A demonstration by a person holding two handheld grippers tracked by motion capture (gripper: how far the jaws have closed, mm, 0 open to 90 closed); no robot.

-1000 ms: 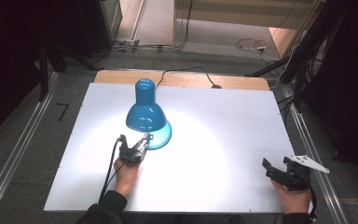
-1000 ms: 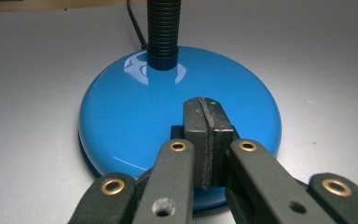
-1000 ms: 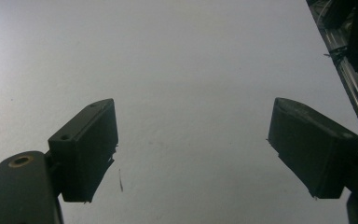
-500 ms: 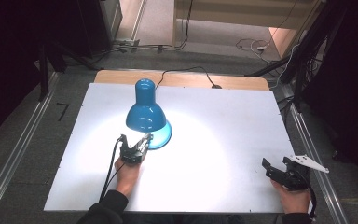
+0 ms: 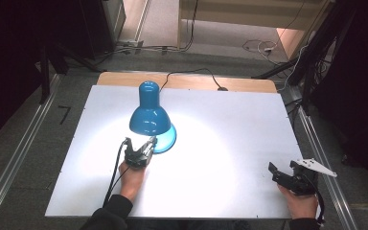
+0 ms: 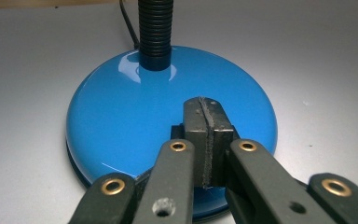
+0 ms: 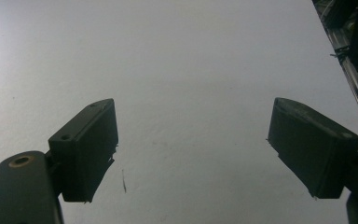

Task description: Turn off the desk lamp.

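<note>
one blue lamp (image 5: 149, 115) on table (image 5: 230, 143), two grippers: left gripper (image 6: 206, 135) fingers pinched together empty over lamp base (image 6: 121, 121), right gripper (image 7: 193, 149) fingers wide apart, empty

High view: the glossy blue round lamp base (image 5: 166, 139) is mostly hidden under the blue bell-shaped lamp shade (image 5: 149, 117), and the left gripper (image 5: 140, 148) covers its near edge; the black ribbed flexible neck (image 6: 154, 32) is cut off by the top edge of the left gripper view. Whether the closed pads (image 6: 205, 135) touch the base or sit just above it cannot be told. The right gripper (image 7: 193, 149) arms run off the bottom edge of its own view.
</note>
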